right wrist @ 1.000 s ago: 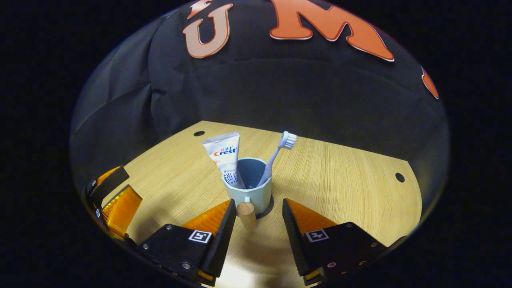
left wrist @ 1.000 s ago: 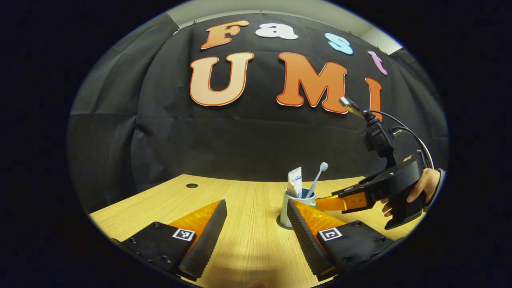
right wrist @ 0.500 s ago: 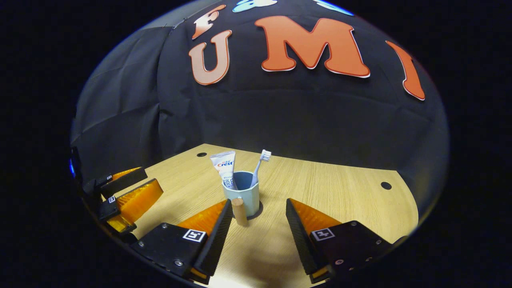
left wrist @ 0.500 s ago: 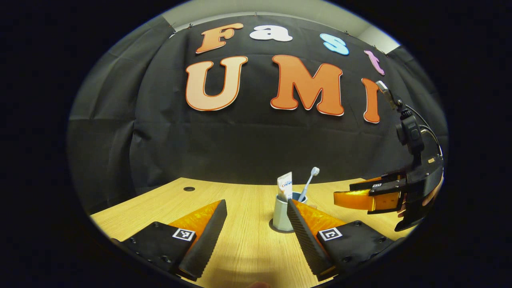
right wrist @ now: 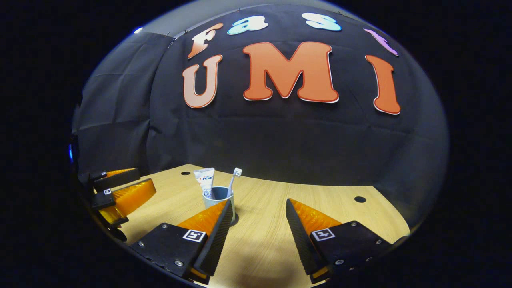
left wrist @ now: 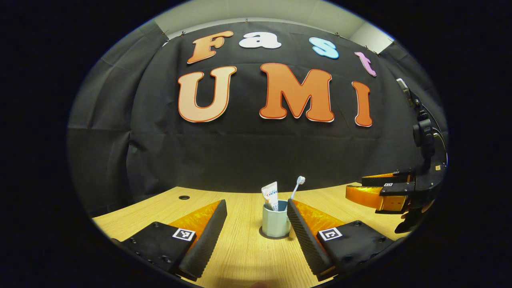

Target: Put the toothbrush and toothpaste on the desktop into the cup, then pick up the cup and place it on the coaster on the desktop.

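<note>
A pale blue cup [left wrist: 276, 225] stands upright on a dark round coaster [left wrist: 264, 234] on the wooden desktop. A white toothpaste tube [left wrist: 271, 195] and a white toothbrush [left wrist: 297, 186] stick up out of it. My left gripper [left wrist: 256, 204] is open and empty, well short of the cup. In the right gripper view the cup [right wrist: 216, 195] with the toothpaste [right wrist: 205, 179] and toothbrush [right wrist: 233, 180] stands ahead and left, partly behind my left finger. My right gripper [right wrist: 259, 202] is open and holds nothing.
The right gripper [left wrist: 360, 187] hangs above the desk's right side in the left gripper view. The left gripper [right wrist: 146, 179] sits at the left edge of the right gripper view. Cable holes [right wrist: 360, 199] [left wrist: 184, 197] mark the desktop [right wrist: 320, 200] near the back.
Both grippers have drawn back from the cup, which now looks smaller and farther away. The right gripper has moved off to the right. The cup has stayed on the coaster.
</note>
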`<state>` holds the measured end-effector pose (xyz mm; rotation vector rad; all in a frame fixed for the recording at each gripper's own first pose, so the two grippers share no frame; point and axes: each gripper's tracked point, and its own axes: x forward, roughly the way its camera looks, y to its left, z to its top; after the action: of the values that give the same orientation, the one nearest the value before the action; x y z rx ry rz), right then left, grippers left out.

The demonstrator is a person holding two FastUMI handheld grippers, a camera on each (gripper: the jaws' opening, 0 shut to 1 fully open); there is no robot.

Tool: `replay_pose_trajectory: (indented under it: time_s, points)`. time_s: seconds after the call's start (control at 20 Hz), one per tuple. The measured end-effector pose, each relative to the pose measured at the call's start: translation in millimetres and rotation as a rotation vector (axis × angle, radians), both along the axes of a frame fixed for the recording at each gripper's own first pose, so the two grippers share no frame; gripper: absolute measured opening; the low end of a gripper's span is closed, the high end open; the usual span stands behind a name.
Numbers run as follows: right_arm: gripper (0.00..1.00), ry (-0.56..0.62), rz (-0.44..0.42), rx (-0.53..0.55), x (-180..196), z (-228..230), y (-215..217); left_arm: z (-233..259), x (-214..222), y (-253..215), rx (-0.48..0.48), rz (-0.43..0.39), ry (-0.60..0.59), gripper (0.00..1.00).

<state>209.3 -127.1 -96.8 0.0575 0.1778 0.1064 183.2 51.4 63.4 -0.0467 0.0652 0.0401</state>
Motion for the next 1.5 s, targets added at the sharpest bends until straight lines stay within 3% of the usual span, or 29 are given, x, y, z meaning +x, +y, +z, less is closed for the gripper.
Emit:
replay_pose_trajectory:
  time_s: [0.7, 1.5]
  points:
    - [0.81, -0.169, -0.094, -0.033, -28.7, 22.3, -28.5, 16.2, -9.3, -22.6, 0.035, -0.003, -0.068, 0.98]
    - [0.82, -0.187, -0.118, -0.045, -57.9, 30.7, -16.9, 21.8, -34.0, -33.6, 0.081, -0.039, -0.059, 0.97]
